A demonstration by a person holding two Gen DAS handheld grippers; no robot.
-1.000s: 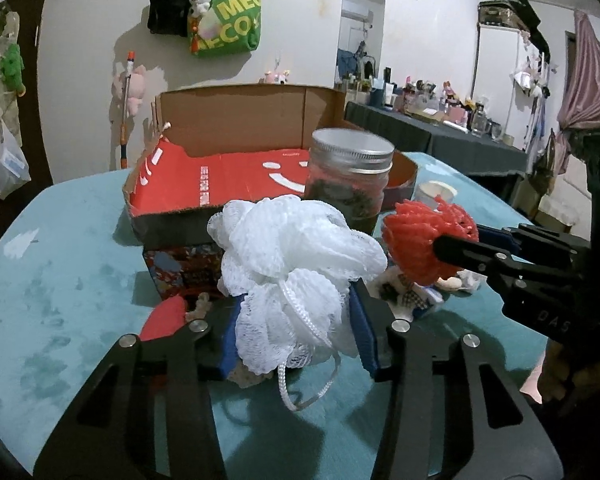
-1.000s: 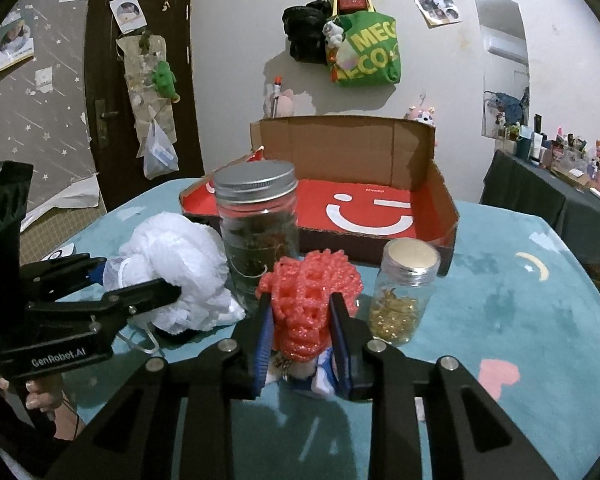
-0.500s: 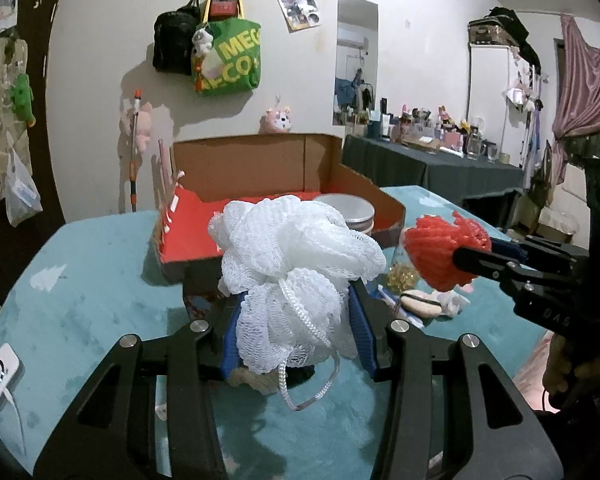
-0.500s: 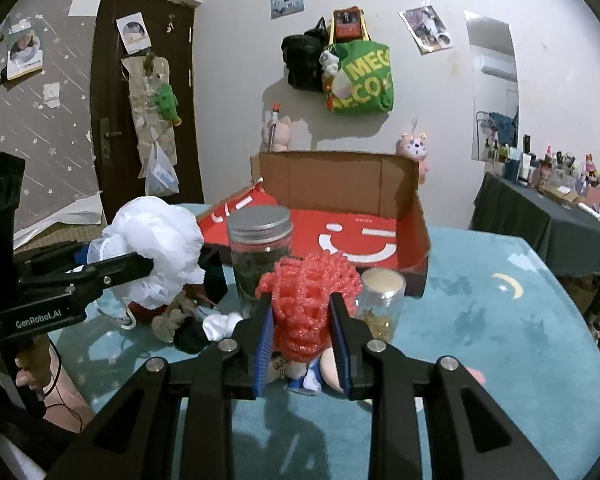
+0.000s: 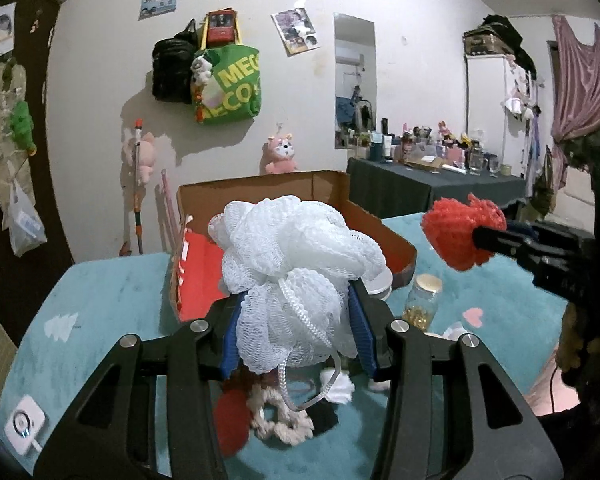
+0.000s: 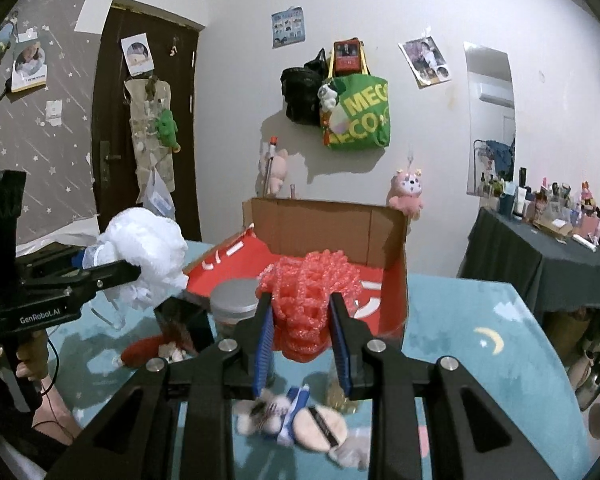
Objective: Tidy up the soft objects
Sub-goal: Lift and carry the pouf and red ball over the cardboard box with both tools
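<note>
Teal cloth covers the round table [image 5: 112,292], and against the white wall behind it hangs a green tote bag [image 6: 360,112], well out of the way of the work.

At the left, the left gripper [image 5: 296,320] is closed partway on a white mesh bath pouf [image 5: 296,264], its blue pads squeezing the lower gathered part so the fluffy top bulges free above the jaws; the cord loop dangles below. It hangs in the air above the table, clear of the clutter beneath, which I take as carrying height for getting over a box wall.

In the middle, the open cardboard box with a red lining [image 6: 332,232] sits flaps up, likely the place the soft things are meant for. Just in front of it stand a metal-lidded glass jar [image 6: 234,300] and a smaller jar of yellow bits [image 5: 420,300]; being hard, they seem set apart.

To the right, the right gripper [image 6: 302,336] is clamped on a red-pink mesh scrubber [image 6: 312,284], pinched narrow between the pads and also raised, in front of the box. A small plush toy [image 6: 284,416] lies on the cloth below, not yet gathered.
</note>
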